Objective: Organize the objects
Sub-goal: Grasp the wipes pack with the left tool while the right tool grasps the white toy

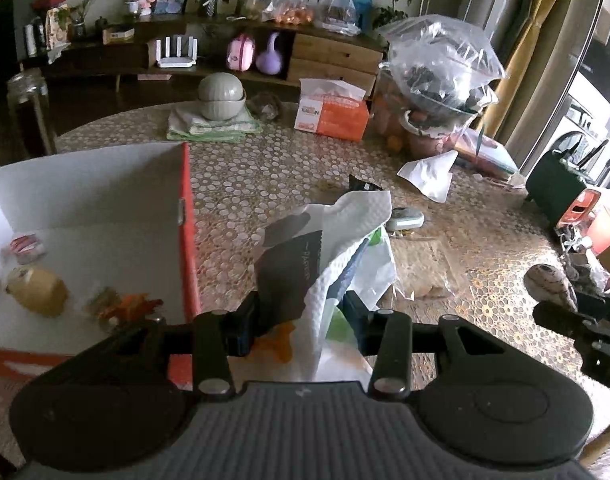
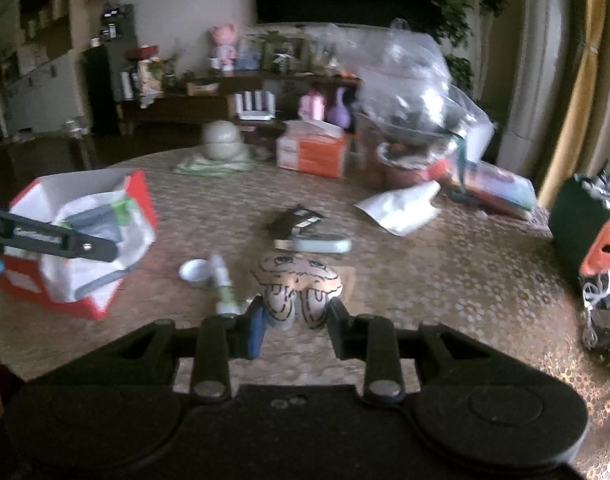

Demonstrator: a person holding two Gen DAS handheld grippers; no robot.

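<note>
Partway. Red box (image 1: pixel 187 216), left of frame, already holds a few small items. Left claw (image 1: pixel 297 320) clamped on a crumpled wrapper bundle (image 1: pixel 329 248) beside it. Right claw (image 2: pixel 295 320) clamped on a patterned pouch (image 2: pixel 301 280). Tube (image 2: pixel 223 284), dish (image 2: pixel 194 270), packets remain on counter (image 2: pixel 445 280).

Table cover (image 1: pixel 265 168): patterned, slight sheen. Red box (image 1: pixel 187 216): matt white inner walls. Held bundle (image 1: pixel 337 248): quilted white paper, thin crinkled plastic. Clear bag (image 1: pixel 445 56): glossy film. Grippers: matt black plastic.
</note>
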